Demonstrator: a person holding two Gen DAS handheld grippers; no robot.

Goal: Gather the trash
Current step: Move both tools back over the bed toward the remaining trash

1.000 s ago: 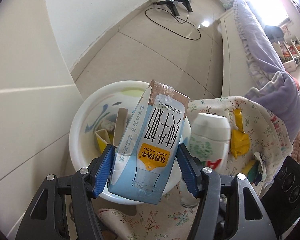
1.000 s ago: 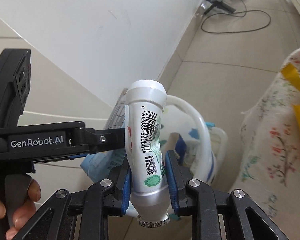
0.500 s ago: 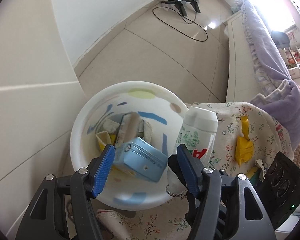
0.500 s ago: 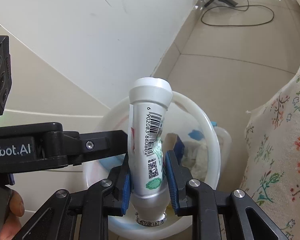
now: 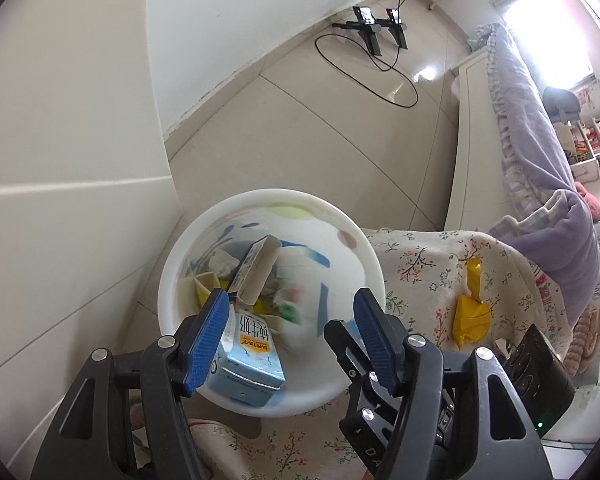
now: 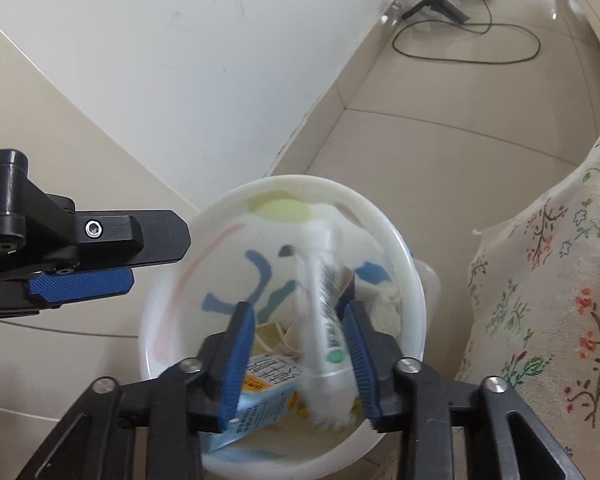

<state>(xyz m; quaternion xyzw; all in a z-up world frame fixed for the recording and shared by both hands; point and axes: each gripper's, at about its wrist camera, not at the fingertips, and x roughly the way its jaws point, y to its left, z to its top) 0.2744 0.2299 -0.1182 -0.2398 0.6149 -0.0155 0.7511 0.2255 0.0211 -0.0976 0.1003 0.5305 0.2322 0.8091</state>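
A: Left wrist view: the left gripper (image 5: 288, 336) is spread wide above the white bin (image 5: 172, 272). A blue milk carton (image 5: 248, 360) lies at its near side. Yellow wrappers (image 5: 470, 314) on the floral cloth (image 5: 420, 268) show only here.

B: Right wrist view: the right gripper (image 6: 298, 356) is parted, its pads clear of a white bottle (image 6: 324, 312), which is motion-blurred between them over the bin. Scraps beneath are hard to make out.

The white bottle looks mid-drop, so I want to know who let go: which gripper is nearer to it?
Right. The right gripper is open with the blurred bottle between its fingers, over the bin. The left gripper is open beside it, above the milk carton.
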